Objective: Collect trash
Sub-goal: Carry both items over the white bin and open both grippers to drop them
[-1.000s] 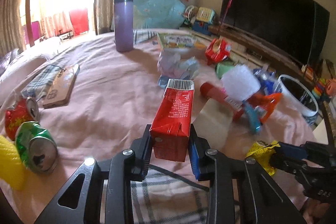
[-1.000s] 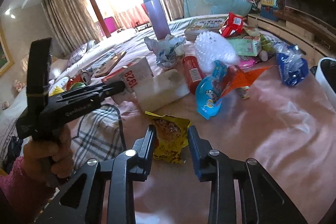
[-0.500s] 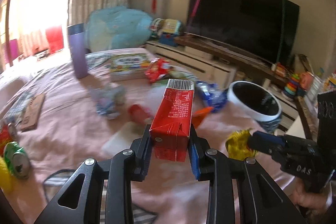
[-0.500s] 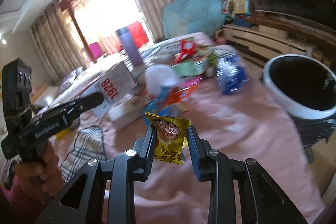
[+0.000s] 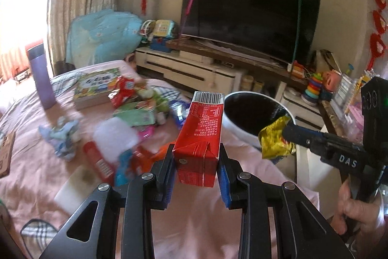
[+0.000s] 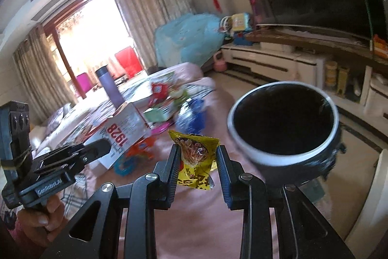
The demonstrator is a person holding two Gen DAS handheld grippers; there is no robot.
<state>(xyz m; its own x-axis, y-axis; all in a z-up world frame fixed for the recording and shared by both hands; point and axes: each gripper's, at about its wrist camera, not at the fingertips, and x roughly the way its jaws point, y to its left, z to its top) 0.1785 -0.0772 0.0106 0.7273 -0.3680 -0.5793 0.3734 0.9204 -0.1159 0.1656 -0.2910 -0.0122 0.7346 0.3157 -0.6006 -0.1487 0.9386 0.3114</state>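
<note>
Beside the bin (image 6: 282,157), both loads have swung over from the bed: left gripper (image 5: 196,168) clamps a carton (image 5: 200,135), right gripper (image 6: 197,162) a wrapper (image 6: 195,157), ready to drop.

bin (image 5: 288,111) stands right of the bed (image 5: 60,174), before the tv (image 5: 249,13).

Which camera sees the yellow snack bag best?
The right wrist view: the yellow snack bag sits big and centred, pinched in the right gripper, its printed front showing. The left wrist view shows it only small and crumpled at the side, in front of the trash bin.
</note>
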